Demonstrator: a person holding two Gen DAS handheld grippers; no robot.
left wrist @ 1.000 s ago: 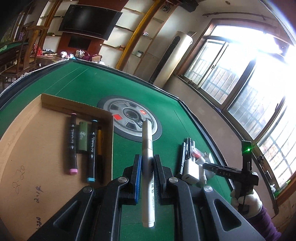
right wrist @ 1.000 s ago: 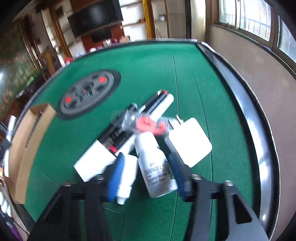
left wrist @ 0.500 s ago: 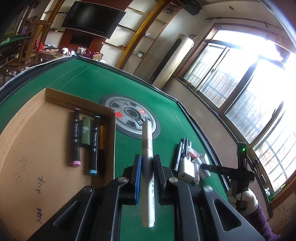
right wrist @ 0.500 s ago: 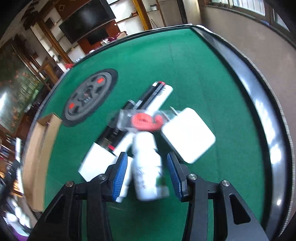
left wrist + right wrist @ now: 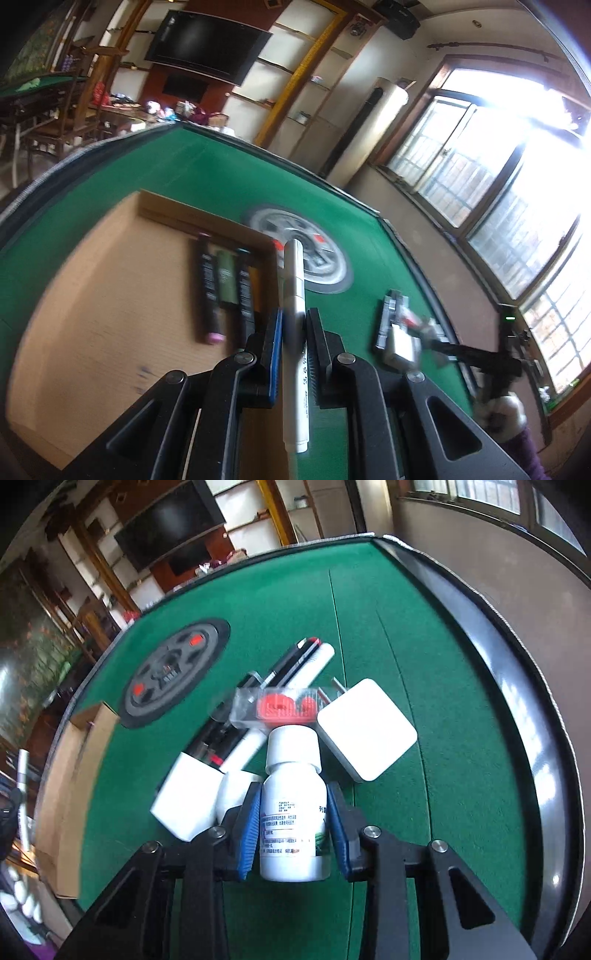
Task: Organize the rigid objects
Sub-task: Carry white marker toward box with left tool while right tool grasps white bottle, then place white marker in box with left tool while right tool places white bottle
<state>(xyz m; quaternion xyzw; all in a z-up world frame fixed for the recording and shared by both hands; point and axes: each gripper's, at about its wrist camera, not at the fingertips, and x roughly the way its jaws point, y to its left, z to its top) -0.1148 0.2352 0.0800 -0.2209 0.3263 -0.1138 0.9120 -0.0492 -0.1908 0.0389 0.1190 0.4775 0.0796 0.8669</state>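
White plastic fills your right gripper (image 5: 293,821): its fingers flank a bottle (image 5: 291,805), pads at its sides, lying on the green worktop (image 5: 424,830). Just beyond its cap sit a red-filled clear case (image 5: 280,705) and a white charger (image 5: 365,729). Your left gripper (image 5: 294,349) pinches a silver-capped marker (image 5: 295,325) tight; left of the fingers lies a cardboard tray (image 5: 110,295) of markers (image 5: 208,291).
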